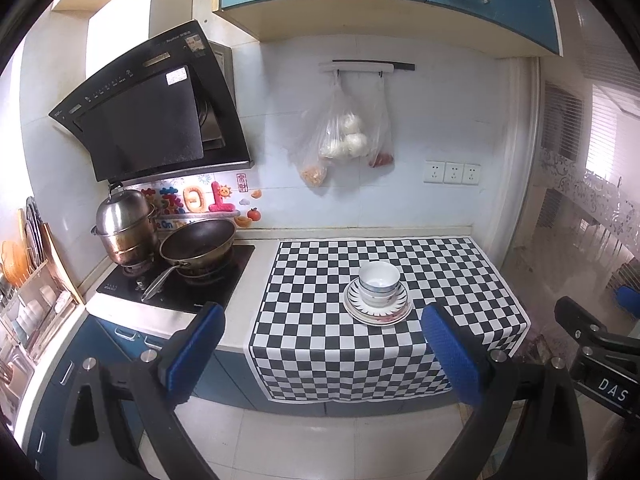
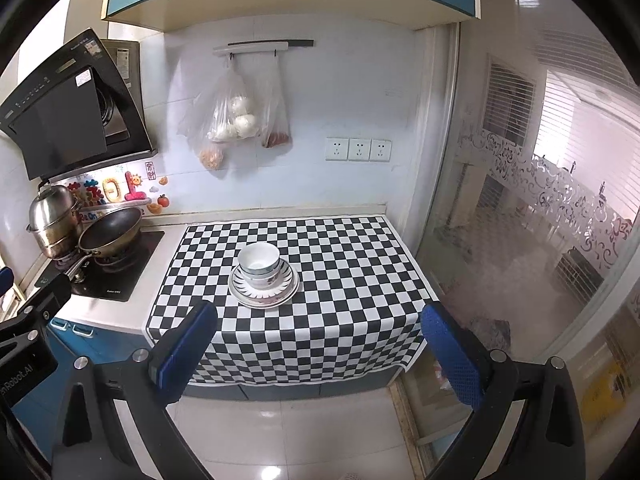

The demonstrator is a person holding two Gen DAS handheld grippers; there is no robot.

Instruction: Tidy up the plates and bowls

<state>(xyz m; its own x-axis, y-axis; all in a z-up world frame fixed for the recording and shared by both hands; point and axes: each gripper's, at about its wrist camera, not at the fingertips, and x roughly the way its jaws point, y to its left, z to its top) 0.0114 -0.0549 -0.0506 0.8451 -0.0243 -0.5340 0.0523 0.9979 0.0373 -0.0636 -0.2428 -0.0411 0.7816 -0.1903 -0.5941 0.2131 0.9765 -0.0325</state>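
Note:
White bowls (image 1: pixel 379 279) sit nested on stacked plates (image 1: pixel 402 307) in the middle of a black-and-white checkered cloth (image 1: pixel 312 264) on the counter. The same bowls (image 2: pixel 259 259), plates (image 2: pixel 289 285) and cloth (image 2: pixel 340 248) show in the right wrist view. My left gripper (image 1: pixel 324 330) is open and empty, held back from the counter's front edge, above the floor. My right gripper (image 2: pixel 320 330) is open and empty, also in front of the counter. Both have blue pads. Part of the right gripper's body (image 1: pixel 596 344) shows at the right of the left wrist view.
A stove (image 1: pixel 176 276) at the left holds a wok (image 1: pixel 198 242) and a steel steamer pot (image 1: pixel 124 224) under a black range hood (image 1: pixel 152 112). A dish rack (image 1: pixel 28 280) stands far left. Plastic bags (image 1: pixel 344 136) hang on the wall. A glass partition (image 2: pixel 520 220) closes the right.

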